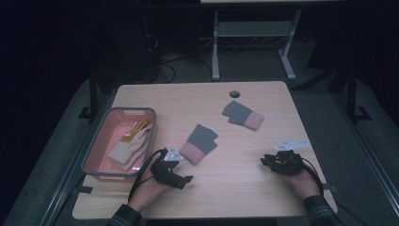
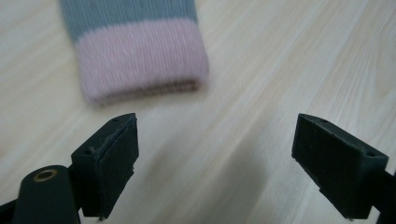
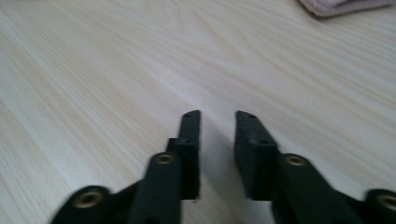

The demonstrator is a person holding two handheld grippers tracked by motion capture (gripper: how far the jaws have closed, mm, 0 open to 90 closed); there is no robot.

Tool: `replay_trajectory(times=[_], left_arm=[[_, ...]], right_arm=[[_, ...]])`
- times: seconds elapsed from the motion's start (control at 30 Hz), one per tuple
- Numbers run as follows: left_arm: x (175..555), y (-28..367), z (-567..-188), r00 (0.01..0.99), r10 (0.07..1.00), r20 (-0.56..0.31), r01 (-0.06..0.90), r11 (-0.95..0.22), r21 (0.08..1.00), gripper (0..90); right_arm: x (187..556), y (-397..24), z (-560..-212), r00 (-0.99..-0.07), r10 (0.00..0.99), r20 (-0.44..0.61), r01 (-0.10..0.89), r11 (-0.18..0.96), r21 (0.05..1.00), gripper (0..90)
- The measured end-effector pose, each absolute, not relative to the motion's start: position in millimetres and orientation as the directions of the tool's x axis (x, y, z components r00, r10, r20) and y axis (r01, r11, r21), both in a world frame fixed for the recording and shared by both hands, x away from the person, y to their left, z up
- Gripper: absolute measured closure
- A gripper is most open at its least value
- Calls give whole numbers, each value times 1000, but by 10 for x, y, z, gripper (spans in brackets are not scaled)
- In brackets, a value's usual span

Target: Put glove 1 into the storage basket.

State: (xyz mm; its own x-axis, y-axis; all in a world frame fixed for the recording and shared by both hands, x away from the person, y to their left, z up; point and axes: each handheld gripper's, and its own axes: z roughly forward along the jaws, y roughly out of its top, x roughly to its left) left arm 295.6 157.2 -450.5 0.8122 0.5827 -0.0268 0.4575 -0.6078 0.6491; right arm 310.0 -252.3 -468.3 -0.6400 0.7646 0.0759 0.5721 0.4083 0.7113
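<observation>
Left gripper (image 2: pixel 217 154) just short of glove (image 2: pixel 137 51)

In the left gripper view, the top edge cuts off the grey-and-pink glove (image 2: pixel 140 51). In the right gripper view, a pale cloth (image 3: pixel 341 5) at the top right is cropped and blurred.

pink basket (image 1: pixel 96 146) holding cream gloves (image 1: pixel 129 148); far grey-pink glove (image 1: pixel 242 114).
</observation>
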Motion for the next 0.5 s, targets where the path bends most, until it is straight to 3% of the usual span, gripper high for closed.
replay_trajectory(times=[0.03, 0.07, 0.1, 0.13, 0.5], left_arm=[[2940, 1579, -4534, 811, 585, -28, 458, -604, 652, 142], [2928, 1589, -4555, 808, 589, -24, 457, -601, 655, 141], [2927, 1604, -4574, 810, 586, -9, 445, -605, 660, 141], [2920, 1613, -4595, 807, 591, -11, 449, -600, 662, 141], [2930, 1672, -4719, 793, 610, 7, 443, -584, 680, 133]], right_arm=[[3100, -2523, -4683, -640, 765, 76, 572, 408, 711, 751], [3171, -2505, -4649, -645, 759, 88, 573, 405, 713, 832], [3171, -2505, -4649, -645, 759, 88, 573, 405, 713, 832], [3240, -2475, -4621, -660, 746, 88, 563, 413, 716, 894], [3581, -2436, -4524, -668, 739, 88, 550, 410, 728, 900]])
